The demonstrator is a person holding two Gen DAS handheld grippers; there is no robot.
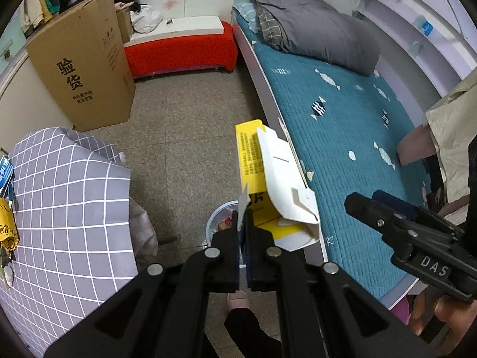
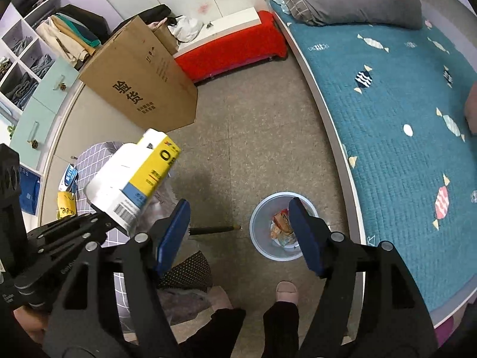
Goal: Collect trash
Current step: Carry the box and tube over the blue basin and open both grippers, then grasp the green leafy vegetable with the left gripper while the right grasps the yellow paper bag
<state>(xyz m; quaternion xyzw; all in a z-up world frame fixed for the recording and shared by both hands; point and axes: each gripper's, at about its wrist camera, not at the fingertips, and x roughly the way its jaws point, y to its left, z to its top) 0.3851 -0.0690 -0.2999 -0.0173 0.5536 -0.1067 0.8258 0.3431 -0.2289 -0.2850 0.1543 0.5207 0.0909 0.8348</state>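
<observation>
Two tools hang over the speckled floor. The left tool (image 1: 243,223) is clamped tight on a flap of the opened yellow-and-white cardboard carton (image 1: 274,179), holding it in the air above the round translucent waste bin (image 2: 280,226). The right tool (image 2: 238,232) stands wide apart, gripping nothing. Beyond, the bin with wrappers inside sits just beside the edge of the teal quilted bed (image 2: 402,119).

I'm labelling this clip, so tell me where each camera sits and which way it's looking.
Left wrist: on the left gripper, looking steeply down; jaws shut on a yellow-and-white carton; a slipper shows.
Right wrist: on the right gripper, looking steeply down; open jaws frame the trash bin; both feet show.
Shared: bin, carton, big cardboard box, bed, and each other's gripper.
</observation>
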